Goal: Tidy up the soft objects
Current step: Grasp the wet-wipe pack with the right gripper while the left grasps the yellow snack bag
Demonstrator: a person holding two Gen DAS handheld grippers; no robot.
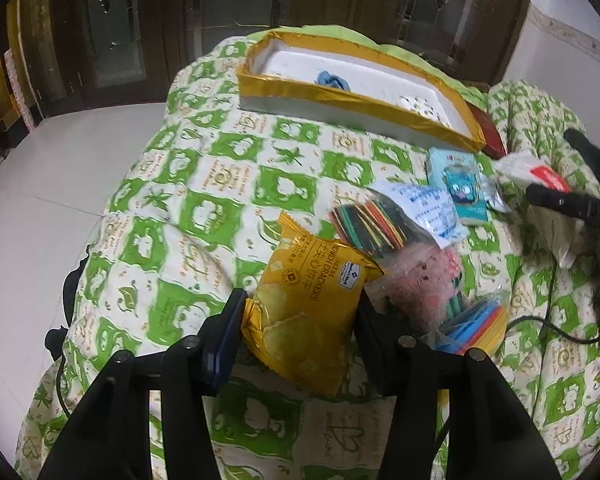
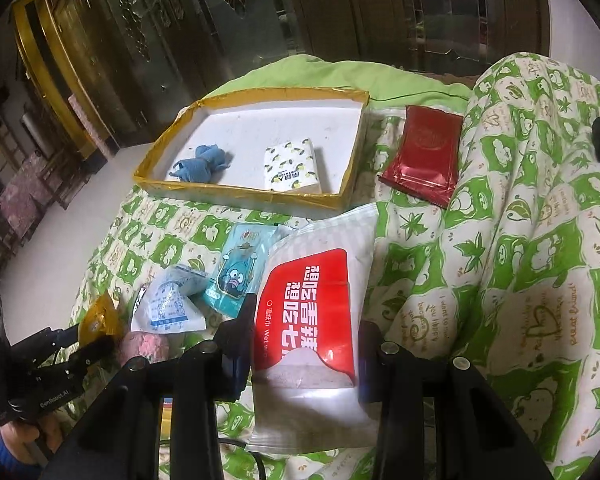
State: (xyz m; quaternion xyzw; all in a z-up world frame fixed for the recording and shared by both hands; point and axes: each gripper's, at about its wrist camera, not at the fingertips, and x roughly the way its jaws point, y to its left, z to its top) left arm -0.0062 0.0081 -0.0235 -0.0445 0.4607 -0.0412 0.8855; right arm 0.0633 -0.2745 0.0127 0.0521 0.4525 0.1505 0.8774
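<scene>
- Currently the left tongs point(image 1: 300, 312) are clamped on a yellow cracker packet point(image 1: 308, 300), raised over the bed point(image 1: 203, 184); the right tongs point(image 2: 306, 344) are closed on a red-and-white wet-wipe pack point(image 2: 312, 320).
- Both packs sit well short of the gold-rimmed tray point(image 2: 352, 168), which already holds a blue soft toy point(image 2: 201, 162) and a lemon-print tissue pack point(image 2: 291, 166).
- Risk: the glossy wrappers may slide out of a light pinch, and a hard one would likely crush the crackers.
- Risk: the two arms are close, so they could collide near the tray.
- Hard to read: the heap beside the cracker packet, with a bag of coloured bands point(image 1: 368, 220) and a pink bundle point(image 1: 424, 280), is blurred and overlapping.
- The tray's near wall hides part of its floor in the left view.
</scene>
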